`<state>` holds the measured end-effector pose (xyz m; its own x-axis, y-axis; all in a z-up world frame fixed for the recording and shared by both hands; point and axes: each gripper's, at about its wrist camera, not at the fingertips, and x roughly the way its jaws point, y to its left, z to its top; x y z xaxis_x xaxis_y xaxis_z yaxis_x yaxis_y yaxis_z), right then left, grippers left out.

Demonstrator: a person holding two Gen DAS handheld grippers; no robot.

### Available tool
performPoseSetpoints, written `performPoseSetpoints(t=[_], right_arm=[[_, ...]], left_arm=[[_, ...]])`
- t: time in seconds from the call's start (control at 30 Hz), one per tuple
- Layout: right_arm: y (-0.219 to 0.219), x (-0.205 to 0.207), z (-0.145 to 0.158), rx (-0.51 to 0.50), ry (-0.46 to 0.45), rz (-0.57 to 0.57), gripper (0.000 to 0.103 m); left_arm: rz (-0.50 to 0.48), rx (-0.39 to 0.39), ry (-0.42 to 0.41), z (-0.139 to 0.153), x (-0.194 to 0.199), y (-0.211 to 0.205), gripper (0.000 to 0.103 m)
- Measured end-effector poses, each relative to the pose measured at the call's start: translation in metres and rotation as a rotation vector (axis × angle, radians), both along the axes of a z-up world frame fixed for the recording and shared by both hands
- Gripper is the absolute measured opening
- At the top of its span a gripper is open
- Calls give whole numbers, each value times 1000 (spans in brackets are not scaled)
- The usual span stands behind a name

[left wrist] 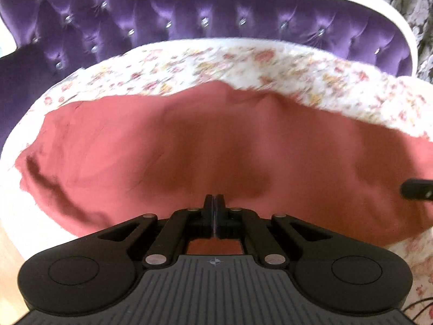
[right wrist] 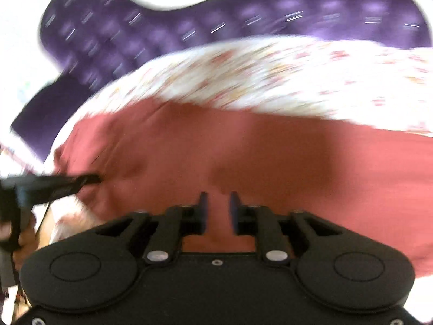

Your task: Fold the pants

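The red pants (left wrist: 189, 146) lie spread across the floral bedsheet (left wrist: 243, 65), wrinkled at the left end. My left gripper (left wrist: 215, 197) is shut, its fingers pressed together over the near edge of the pants; whether cloth is pinched between them I cannot tell. In the right wrist view the pants (right wrist: 270, 149) fill the middle, blurred. My right gripper (right wrist: 218, 197) is partly open just above the cloth, with red fabric showing between the fingers. The left gripper also shows in the right wrist view (right wrist: 89, 179) at the left, touching the pants.
A purple tufted headboard (left wrist: 189, 19) with a white frame rises behind the bed. The tip of the right gripper (left wrist: 416, 188) enters the left wrist view at the right edge. Wooden floor (left wrist: 10, 243) shows at lower left.
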<state>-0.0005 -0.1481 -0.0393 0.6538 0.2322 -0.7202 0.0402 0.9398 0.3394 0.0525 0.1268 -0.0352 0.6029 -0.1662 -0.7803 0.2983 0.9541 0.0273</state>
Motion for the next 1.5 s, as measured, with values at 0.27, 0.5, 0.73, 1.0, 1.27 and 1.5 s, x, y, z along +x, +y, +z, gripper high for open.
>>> performPoseSetpoints(t=[0.27,0.5,0.73,1.0,1.27,1.5], right_arm=[[-132,-47,7,-92,-16,-410,48],[-209,-55,-13,-141,48,-588,50],[-232,-46,-35,-150,100,-556,49],[-229,-33,-34,-199,96,-471,22],[-233,-30,-26,-285,85,-565,4],[-236,-39,-24,-253,60,-517,16]], left_arm=[[-4,45,70,-31,0,-18,2],[36,45,69,-30,-1,-19,2],[37,56,64,-31,-2,-21,2],[39,49,64,-31,-2,-20,2],[28,18,66,-26,1,-25,2],[14,49,53,-29,-2,-30,2]])
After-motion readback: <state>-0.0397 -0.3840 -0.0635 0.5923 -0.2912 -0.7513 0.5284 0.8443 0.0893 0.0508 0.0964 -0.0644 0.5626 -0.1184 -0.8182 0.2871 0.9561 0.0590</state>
